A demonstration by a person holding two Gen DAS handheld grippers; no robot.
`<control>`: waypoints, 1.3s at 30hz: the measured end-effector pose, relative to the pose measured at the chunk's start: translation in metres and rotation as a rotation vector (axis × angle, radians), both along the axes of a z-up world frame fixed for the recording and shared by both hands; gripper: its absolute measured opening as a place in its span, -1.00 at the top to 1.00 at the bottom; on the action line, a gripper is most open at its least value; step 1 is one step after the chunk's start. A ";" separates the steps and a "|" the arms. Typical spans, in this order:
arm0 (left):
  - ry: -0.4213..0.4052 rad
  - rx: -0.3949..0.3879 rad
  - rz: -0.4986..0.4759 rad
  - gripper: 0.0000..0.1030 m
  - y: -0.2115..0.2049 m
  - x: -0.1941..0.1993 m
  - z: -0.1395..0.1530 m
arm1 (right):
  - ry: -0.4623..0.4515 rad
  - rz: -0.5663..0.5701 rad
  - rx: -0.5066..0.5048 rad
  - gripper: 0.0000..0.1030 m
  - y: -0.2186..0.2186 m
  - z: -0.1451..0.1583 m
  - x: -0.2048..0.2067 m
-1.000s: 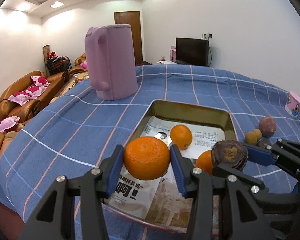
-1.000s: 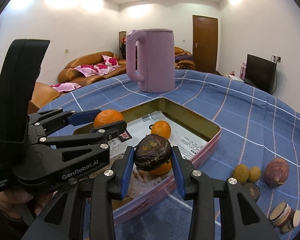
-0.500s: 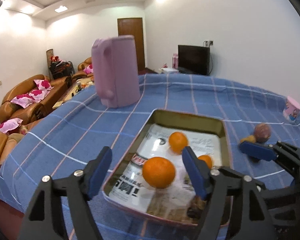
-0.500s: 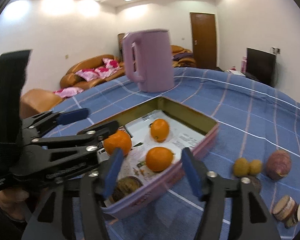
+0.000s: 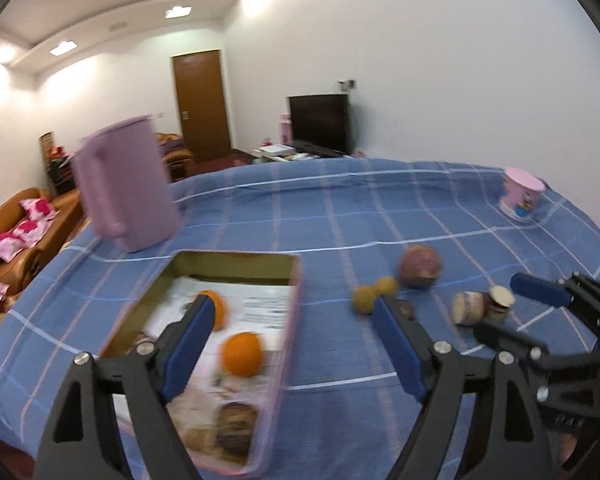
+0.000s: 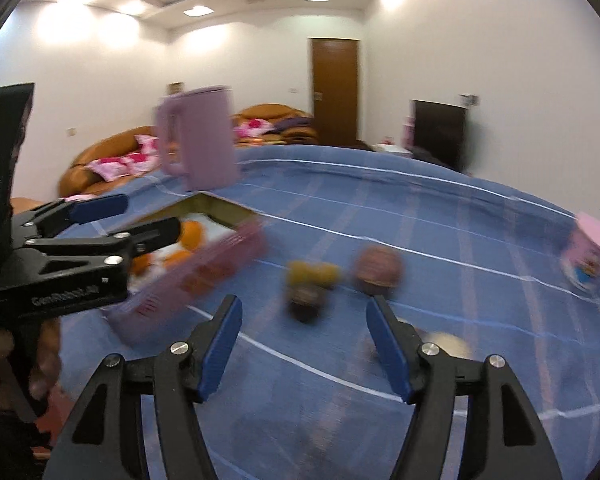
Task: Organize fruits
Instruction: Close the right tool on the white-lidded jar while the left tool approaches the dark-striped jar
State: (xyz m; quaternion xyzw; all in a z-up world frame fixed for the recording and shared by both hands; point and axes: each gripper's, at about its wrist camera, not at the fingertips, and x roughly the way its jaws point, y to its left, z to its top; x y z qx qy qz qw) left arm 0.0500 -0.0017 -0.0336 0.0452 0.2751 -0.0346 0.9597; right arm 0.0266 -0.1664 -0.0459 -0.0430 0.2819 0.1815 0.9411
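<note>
A: Tongs status? Where's the fruit?

B: Left tongs (image 5: pixel 296 344) gape empty, having just opened wider; right tongs (image 6: pixel 304 348) stand open, empty. Oranges (image 5: pixel 242 354) lie in the tin tray (image 5: pixel 292 320) at nine o'clock.

A: Next?

B: Loose fruits (image 6: pixel 312 280) on the blue desk (image 6: pixel 440 248) sit at twelve o'clock of the right tongs, which are likely nearer.

Both tools are matt black plastic frames with triangular cut-outs and silver round-headed screws at the joints. The left gripper (image 5: pixel 290 340) ends in two long fingers faced with dark blue pads (image 5: pixel 188 344); the right gripper (image 6: pixel 302 346) is built the same. At the left of the right wrist view, white lettering (image 6: pixel 65 295) marks the black body, below an upright black bracket (image 6: pixel 4 144).
</note>
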 end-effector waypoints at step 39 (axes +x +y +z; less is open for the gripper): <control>0.227 -0.008 -0.248 -0.43 -0.124 0.054 -0.043 | 0.166 -0.302 0.117 0.32 -0.104 -0.020 0.040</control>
